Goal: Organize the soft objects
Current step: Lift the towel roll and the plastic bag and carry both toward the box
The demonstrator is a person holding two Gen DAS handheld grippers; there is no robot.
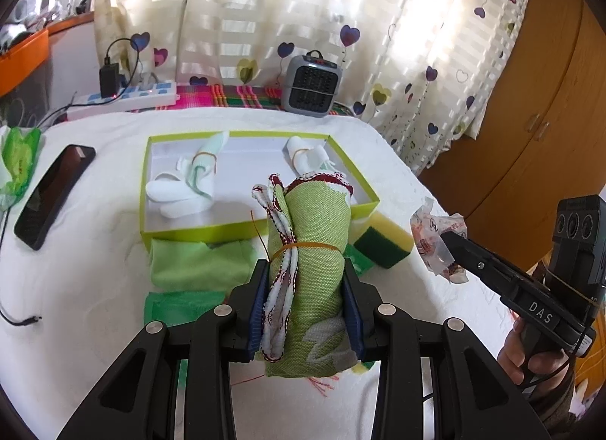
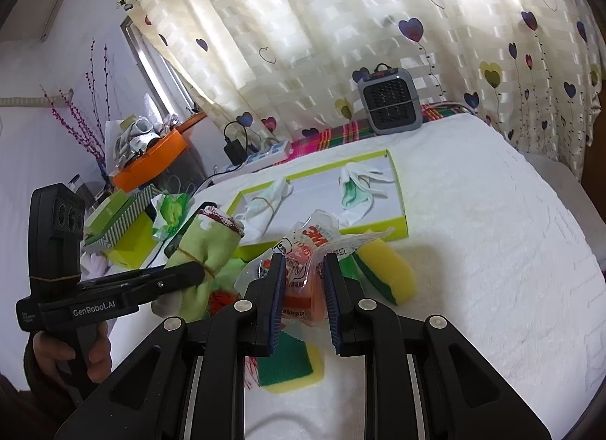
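While both hands carry their loads above the white bedcover (image 1: 94, 307), the job is to get each soft thing over the box wall without snagging. Clamped between the pads of the left gripper (image 1: 307, 288) sits a rolled green cloth bundle (image 1: 310, 250), bound by a rubber band (image 1: 303, 247), its loose trimmed end standing up past the fingertips. The right gripper (image 2: 304, 281) is closed on a crinkly plastic packet of orange material (image 2: 306, 269), pinched low so that most of the wrapper flares out beyond the pads.

Just below and ahead of the left claw lie folded green cloths (image 1: 197, 266); to its right rests a yellow-and-green sponge (image 1: 382, 243), which also lies just ahead of the right claw. Beyond both stands the lime-edged box (image 1: 257, 230), with two banded white sock rolls (image 1: 189, 182) inside, one toward each end.

My advice: keep both grips firm and raise the bundle until its hanging end clears the near wall. The free floor between the sock rolls, straight ahead of the left claw, looks best for it. Dangling red threads under the bundle could catch that rim.
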